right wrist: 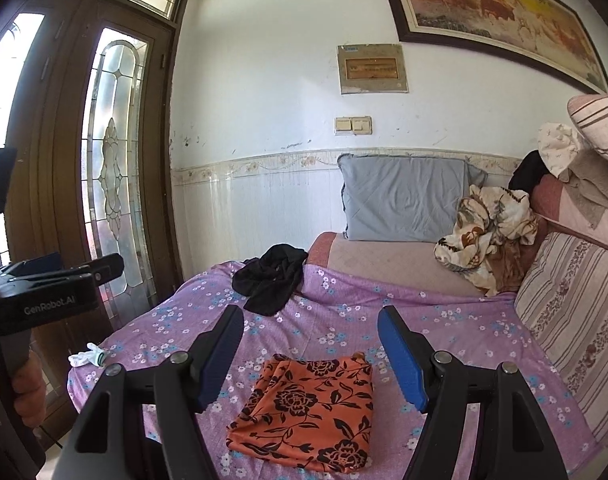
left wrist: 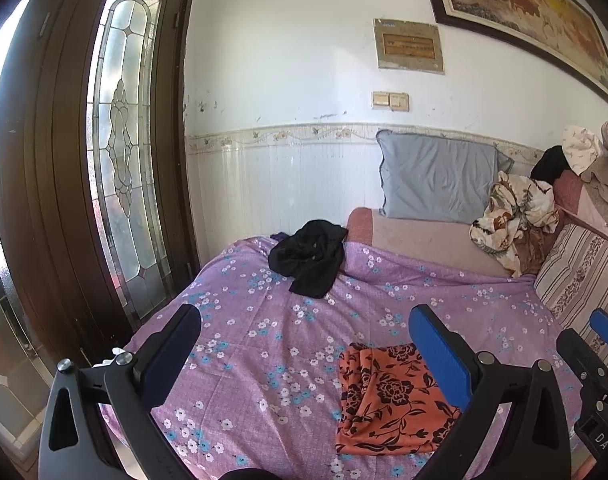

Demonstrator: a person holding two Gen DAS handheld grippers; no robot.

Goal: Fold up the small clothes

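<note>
Two grippers hover over the bed (right wrist: 444, 320), left gripper (left wrist: 304, 344) and right gripper (right wrist: 310, 344) each with fingers spread wide, holding nothing. An orange floral cloth (right wrist: 308, 408) lies folded near; a crumpled black garment (right wrist: 270, 278) sits far left.

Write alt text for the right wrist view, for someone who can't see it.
A folded orange cloth with black flowers lies on a purple floral bedsheet, framed by the open, empty right tool. Farther back sit a crumpled black garment and a grey pillow against the wall; a small white sock lies near the sheet's left edge.
</note>
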